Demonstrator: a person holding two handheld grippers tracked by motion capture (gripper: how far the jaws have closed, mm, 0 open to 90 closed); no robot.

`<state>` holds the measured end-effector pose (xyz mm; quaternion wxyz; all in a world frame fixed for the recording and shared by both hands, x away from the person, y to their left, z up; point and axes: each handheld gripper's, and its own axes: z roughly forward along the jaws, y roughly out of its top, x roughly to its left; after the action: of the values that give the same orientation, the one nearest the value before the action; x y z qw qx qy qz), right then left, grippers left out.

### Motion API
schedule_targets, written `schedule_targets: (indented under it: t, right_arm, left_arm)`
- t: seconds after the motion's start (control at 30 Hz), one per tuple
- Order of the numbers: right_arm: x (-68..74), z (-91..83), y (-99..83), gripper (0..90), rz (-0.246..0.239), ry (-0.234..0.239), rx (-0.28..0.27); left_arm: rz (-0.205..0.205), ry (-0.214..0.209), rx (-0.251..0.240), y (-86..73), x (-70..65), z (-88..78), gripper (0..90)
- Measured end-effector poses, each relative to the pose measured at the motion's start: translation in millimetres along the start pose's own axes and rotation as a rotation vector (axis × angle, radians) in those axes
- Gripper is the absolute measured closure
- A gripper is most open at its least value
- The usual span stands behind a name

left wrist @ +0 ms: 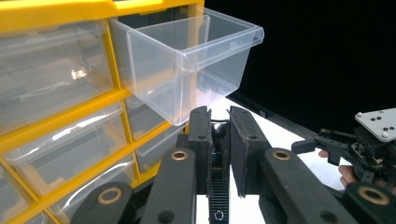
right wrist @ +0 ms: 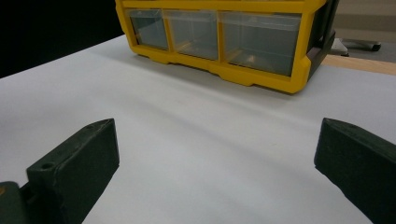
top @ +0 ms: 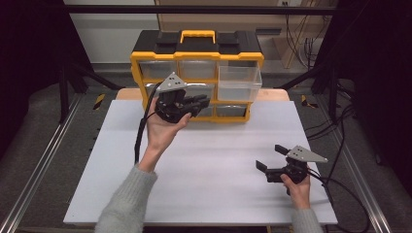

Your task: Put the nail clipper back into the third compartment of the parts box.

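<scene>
A yellow and black organizer (top: pixel 197 46) with clear drawers stands at the back of the white table (top: pixel 209 170). Its top right drawer (top: pixel 239 82) is pulled out and looks empty. My left gripper (top: pixel 204 102) is held up in front of the middle row, just left of and below that drawer. In the left gripper view its jaws stand almost together under the drawer (left wrist: pixel 187 60), my left gripper (left wrist: pixel 219 114) shut with only a thin gap. My right gripper (top: pixel 269 158) hovers low over the front right of the table, open (right wrist: pixel 217 154) with nothing between its fingers.
The organizer's bottom row of drawers (right wrist: pixel 210 32) is closed and faces my right gripper across bare table. Dark metal frame posts (top: pixel 330 73) flank the table, and cables (top: pixel 340 145) lie on the floor at the right.
</scene>
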<state>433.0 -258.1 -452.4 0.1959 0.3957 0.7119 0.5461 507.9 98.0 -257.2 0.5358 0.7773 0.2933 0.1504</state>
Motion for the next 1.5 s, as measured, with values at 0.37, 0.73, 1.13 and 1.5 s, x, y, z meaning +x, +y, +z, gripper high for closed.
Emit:
schedule_targets:
  t: [0.37,0.73,1.13,1.5]
  right_arm:
    - [0.3,0.1,-0.1,0.4,0.004,0.001,0.003]
    - [0.1,0.1,-0.1,0.4,0.004,0.000,-0.001]
    - [-0.8,-0.4,-0.2,0.4,0.003,0.000,-0.005]
    - [-0.6,-0.1,-0.4,0.4,0.006,0.000,-0.002]
  left_arm:
    - [0.002,-0.002,-0.018,15.4,-0.3,1.7,79.0]
    - [0.001,0.006,-0.025,29.2,2.7,6.8,79.0]
    - [-0.004,0.008,-0.036,42.5,2.5,15.0,79.0]
    - [-0.007,0.023,-0.034,54.6,5.4,25.2,79.0]
